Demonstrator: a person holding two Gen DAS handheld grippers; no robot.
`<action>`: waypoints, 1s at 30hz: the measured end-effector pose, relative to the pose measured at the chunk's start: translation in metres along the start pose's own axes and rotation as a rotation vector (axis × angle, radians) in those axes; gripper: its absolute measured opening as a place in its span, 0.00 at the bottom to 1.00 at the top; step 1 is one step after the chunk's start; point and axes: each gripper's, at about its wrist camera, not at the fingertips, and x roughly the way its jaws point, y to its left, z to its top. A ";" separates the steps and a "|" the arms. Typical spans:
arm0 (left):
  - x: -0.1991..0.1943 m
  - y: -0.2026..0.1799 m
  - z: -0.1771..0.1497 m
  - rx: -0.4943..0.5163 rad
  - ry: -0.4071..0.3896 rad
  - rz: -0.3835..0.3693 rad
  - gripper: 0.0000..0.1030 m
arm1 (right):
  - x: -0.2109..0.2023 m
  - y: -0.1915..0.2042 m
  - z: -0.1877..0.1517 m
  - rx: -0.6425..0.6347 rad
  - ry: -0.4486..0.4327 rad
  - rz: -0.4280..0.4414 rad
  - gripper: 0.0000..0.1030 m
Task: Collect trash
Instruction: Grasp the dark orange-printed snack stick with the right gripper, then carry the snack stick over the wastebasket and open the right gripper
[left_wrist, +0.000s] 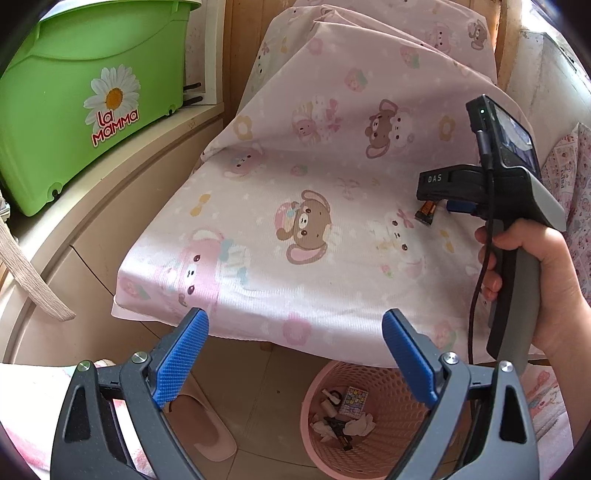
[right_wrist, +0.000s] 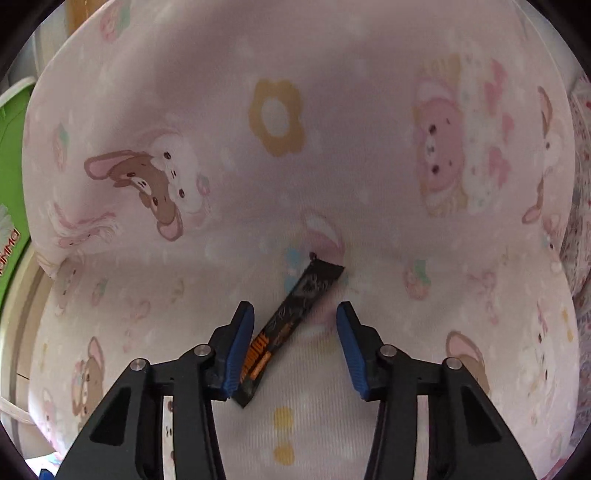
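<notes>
Black wrapper (right_wrist: 291, 325) lies on pink sheet (right_wrist: 332, 147), between your right gripper (right_wrist: 295, 332) pads, open, empty. Pickup step: close, carry to bin (left_wrist: 388, 391). Left gripper (left_wrist: 295, 354) open, empty.

Pink cartoon-print bedsheet (left_wrist: 295, 166) in daylight, green storage box (left_wrist: 81, 103) far left on beige cabinet (left_wrist: 92, 221), tiled floor (left_wrist: 273, 398) near

Looking like a home bedroom, likely a child's: a pink cartoon-bear sheet (left_wrist: 314, 177) is covering the bed, with a pink slipper (left_wrist: 199, 424) sitting on the tiled floor. A green "La Mamma" storage box (left_wrist: 92, 92) is resting on a cream ledge (left_wrist: 122, 173), and a pink wastebasket (left_wrist: 399, 417) holding scraps is standing beside the bed.
</notes>
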 end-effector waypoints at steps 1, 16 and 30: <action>0.000 -0.001 0.000 0.000 0.001 -0.001 0.91 | 0.001 0.003 0.001 -0.009 -0.006 0.005 0.39; -0.005 -0.012 -0.004 0.056 -0.012 0.000 0.91 | -0.073 -0.014 -0.054 -0.032 -0.033 0.257 0.08; -0.010 -0.017 -0.010 0.094 -0.026 0.026 0.91 | -0.121 -0.052 -0.187 -0.016 0.168 0.345 0.09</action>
